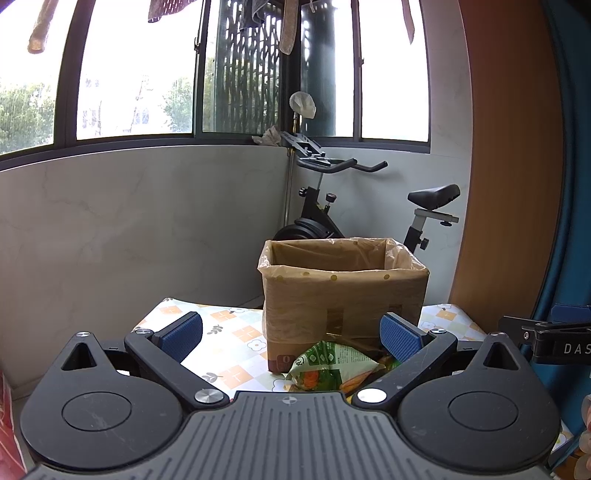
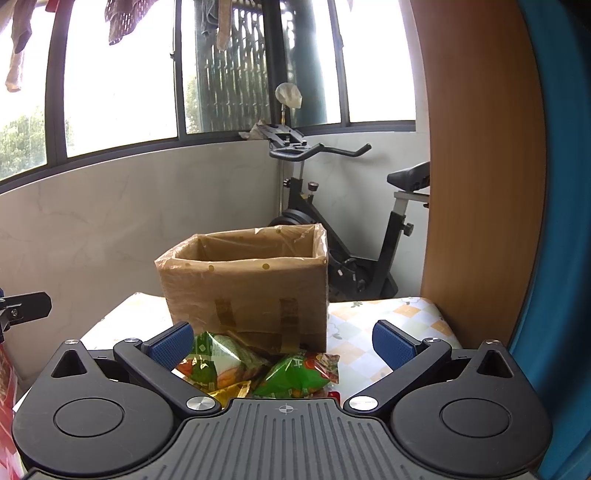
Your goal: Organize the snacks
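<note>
Left wrist view: left gripper [image 1: 291,334] has its jaws wide apart, a green snack bag [image 1: 328,369] lying on the worktop [image 1: 229,332] between them, nearer the right jaw, in front of the cardboard box [image 1: 343,291]

Right wrist view: right gripper [image 2: 282,345] jaws also spread, two snack bags [image 2: 258,369] low between them, toward the left jaw, nothing gripped

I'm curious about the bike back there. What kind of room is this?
Probably an enclosed balcony in a home: an exercise bike stands in the corner, laundry hangs above big windows, and a cardboard box with snack packets sits on a patterned table.
</note>
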Demonstrator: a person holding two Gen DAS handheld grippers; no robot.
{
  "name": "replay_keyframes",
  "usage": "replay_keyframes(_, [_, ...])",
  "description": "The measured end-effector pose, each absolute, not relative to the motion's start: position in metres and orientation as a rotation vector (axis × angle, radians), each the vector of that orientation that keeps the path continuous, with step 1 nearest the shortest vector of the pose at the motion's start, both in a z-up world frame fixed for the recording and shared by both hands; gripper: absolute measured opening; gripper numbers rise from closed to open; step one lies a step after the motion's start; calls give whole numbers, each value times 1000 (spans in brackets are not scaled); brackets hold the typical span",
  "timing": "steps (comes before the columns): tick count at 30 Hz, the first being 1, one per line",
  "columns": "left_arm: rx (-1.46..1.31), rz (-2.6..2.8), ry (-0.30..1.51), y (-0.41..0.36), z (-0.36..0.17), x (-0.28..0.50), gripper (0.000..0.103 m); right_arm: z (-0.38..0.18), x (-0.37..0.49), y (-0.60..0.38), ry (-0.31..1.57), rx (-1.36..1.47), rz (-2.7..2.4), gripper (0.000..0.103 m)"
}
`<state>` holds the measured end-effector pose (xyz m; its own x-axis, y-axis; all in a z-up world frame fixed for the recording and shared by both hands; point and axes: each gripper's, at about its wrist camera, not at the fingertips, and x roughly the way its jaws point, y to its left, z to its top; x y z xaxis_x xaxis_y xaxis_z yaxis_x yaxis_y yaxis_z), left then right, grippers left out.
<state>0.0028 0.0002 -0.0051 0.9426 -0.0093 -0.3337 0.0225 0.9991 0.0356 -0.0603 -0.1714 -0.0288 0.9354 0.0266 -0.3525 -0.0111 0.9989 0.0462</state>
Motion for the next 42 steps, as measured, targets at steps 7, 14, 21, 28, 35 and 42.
replay_keyframes(7, [32,-7,345,1,-6,4,103,-31,-58,-172,366,44,19,103])
replay_keyframes(14, [34,8,356,3,-9,8,103,-40,-51,-178,390,57,7,103])
replay_keyframes(21, [31,67,392,19,-29,25,103,-60,-37,-185,433,60,-26,103])
replay_keyframes(28, [29,90,429,38,-61,46,103,-98,-14,-192,450,50,-19,103])
replay_keyframes(35, [-43,87,464,59,-97,65,102,-142,10,-189,508,22,-32,103])
replay_keyframes(42, [-22,124,512,68,-122,81,102,-171,30,-190,559,53,-16,103])
